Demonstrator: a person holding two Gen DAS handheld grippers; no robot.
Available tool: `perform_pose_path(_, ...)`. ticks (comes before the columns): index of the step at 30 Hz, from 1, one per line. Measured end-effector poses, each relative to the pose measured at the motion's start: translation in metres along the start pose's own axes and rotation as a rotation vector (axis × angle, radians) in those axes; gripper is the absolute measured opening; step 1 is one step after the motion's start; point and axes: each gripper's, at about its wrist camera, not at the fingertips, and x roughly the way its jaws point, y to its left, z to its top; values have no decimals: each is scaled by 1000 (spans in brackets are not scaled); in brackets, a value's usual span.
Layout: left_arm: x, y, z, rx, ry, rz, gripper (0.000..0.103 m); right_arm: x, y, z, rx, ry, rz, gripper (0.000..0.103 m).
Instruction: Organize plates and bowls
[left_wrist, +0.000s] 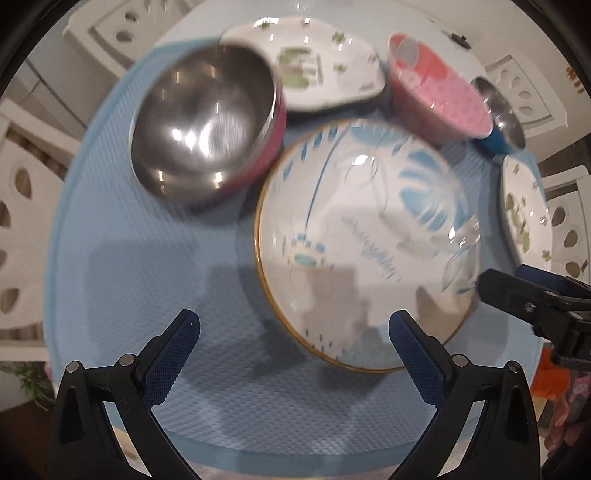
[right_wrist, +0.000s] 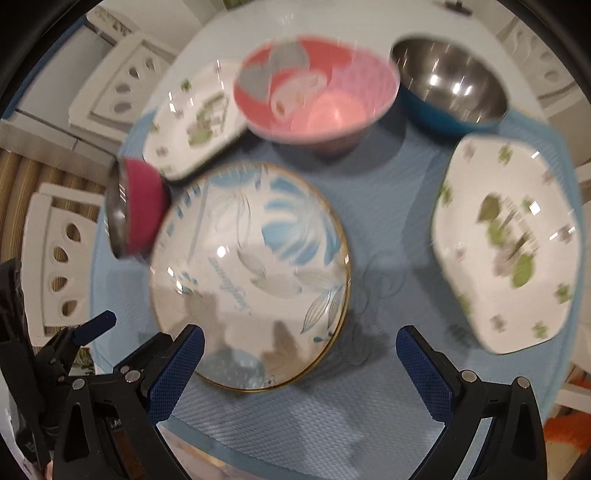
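Note:
A round plate with blue leaf print and gold rim lies mid-mat. Left of it stands a steel bowl with a magenta outside. Behind are a white squarish plate with green print, a pink bowl and a steel bowl with a blue outside. A second white green-print plate sits at the right. My left gripper hangs open above the mat near the round plate's front edge. My right gripper is open over that plate's right front edge.
Everything sits on a light blue textured mat on a round pale table. White plastic chairs ring the table. The right gripper's body shows at the right edge of the left view; the left gripper's body at the right view's lower left.

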Motion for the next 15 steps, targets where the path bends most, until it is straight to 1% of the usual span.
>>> perform_pose_path(4, 31, 6, -5, -14, 11, -19, 102, 39, -3, -1, -1, 22, -8, 103)
perform_pose_path(6, 43, 11, 0, -29, 16, -36, 101, 55, -5, 5, -13, 17, -39, 103)
perform_pose_path(7, 46, 12, 3, -29, 9, -27, 101, 61, -6, 9, -24, 12, -59, 103)
perform_pose_path(9, 46, 10, 8, -4, -21, -6, 103, 65, -5, 16, -56, -21, -92, 103)
perform_pose_path(11, 47, 8, 12, 8, -20, -7, 103, 65, 0, 23, -103, -46, -114, 103)
perform_pose_path(13, 48, 11, 18, -24, -22, -13, 103, 67, 1, 27, -116, -50, -128, 103)
perform_pose_path(15, 49, 12, 22, -50, -19, -8, 103, 67, -2, 32, -94, -61, -127, 103)
